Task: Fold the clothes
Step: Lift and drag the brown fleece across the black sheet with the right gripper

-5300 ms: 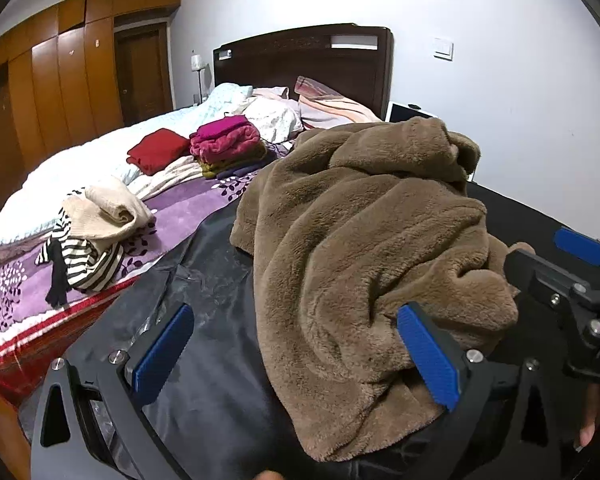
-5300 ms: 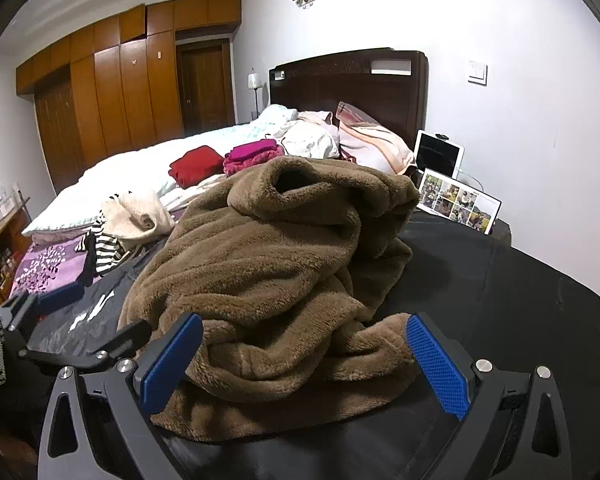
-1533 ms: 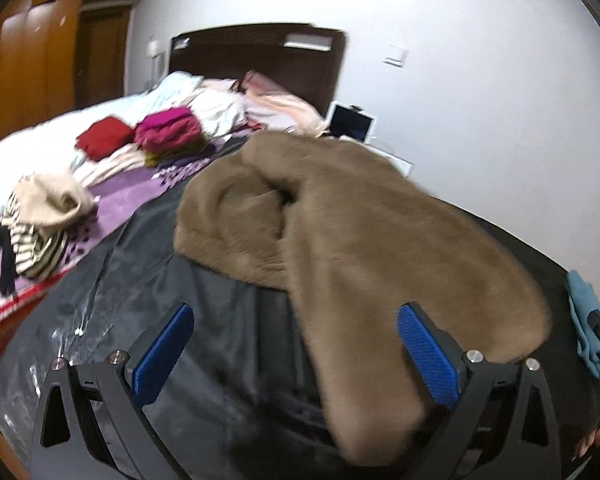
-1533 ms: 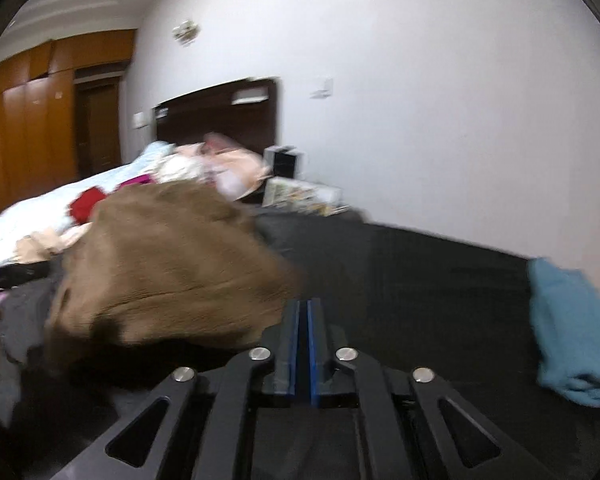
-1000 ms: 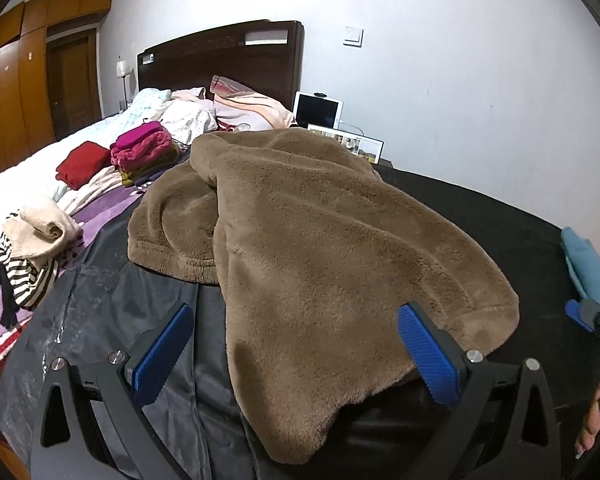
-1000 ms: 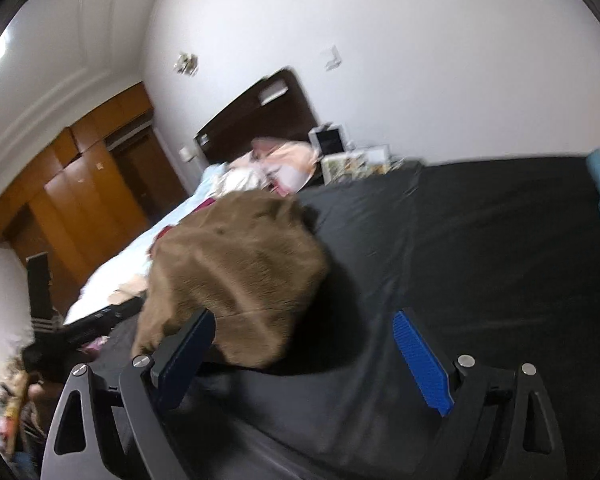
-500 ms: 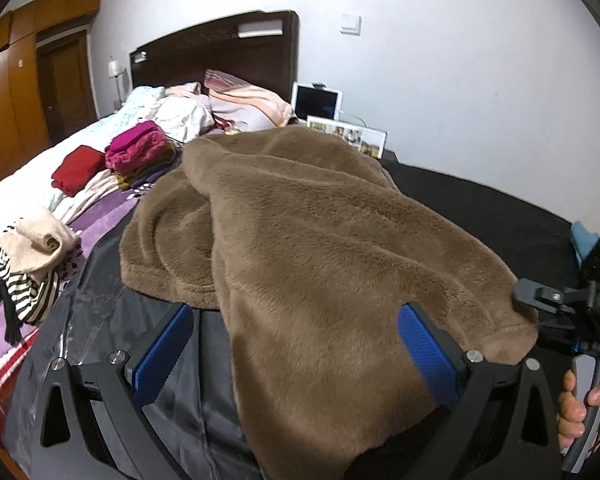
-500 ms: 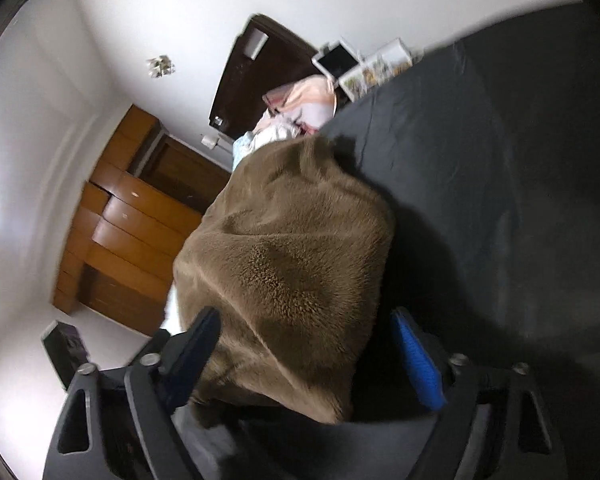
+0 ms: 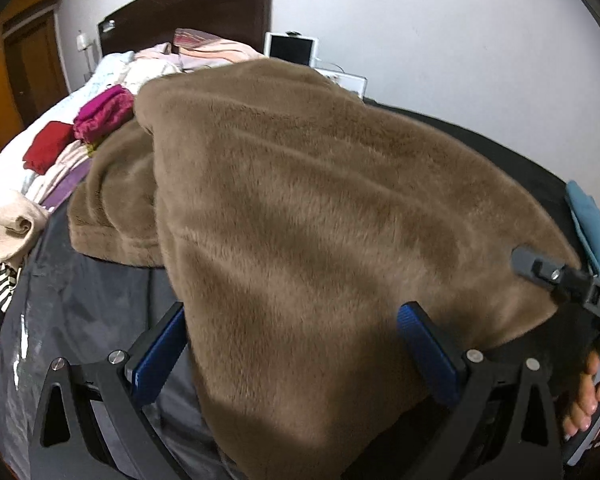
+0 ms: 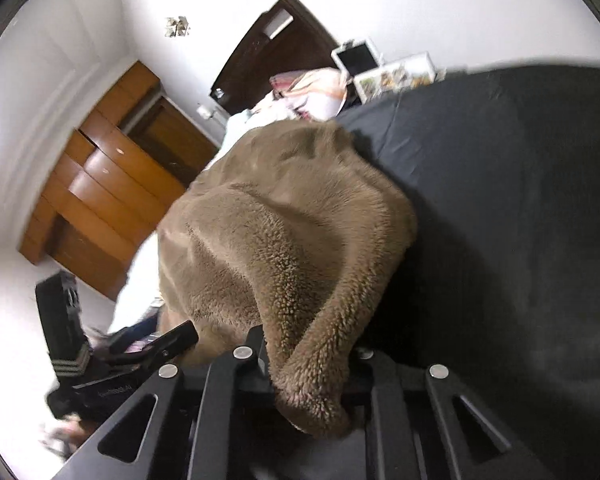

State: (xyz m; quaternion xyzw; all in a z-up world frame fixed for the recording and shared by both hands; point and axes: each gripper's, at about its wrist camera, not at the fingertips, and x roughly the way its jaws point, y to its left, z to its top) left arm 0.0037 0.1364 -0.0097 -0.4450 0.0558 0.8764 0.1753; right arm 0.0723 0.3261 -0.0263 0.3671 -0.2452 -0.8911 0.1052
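A large brown fleece garment [image 9: 300,208] lies on the black sheet [image 9: 80,300] and fills the left wrist view. My left gripper [image 9: 296,344] is open, its blue pads on either side of the garment's near edge. In the right wrist view my right gripper [image 10: 308,360] is shut on a bunched fold of the brown fleece garment [image 10: 284,240], at its right edge. The right gripper also shows at the right of the left wrist view [image 9: 556,276], against the garment's corner.
A bed at the left holds folded red [image 9: 46,146] and magenta [image 9: 102,116] clothes, a beige piece [image 9: 12,224] and a striped one. A teal cloth [image 9: 592,228] lies at the right on the black sheet. A tablet [image 9: 292,48] stands by the headboard. Wooden wardrobes [image 10: 100,200] line the far wall.
My right gripper opened, swung back to the garment's right edge and shut on a fold. My left gripper moved closer, so the garment's near edge sits between its pads.
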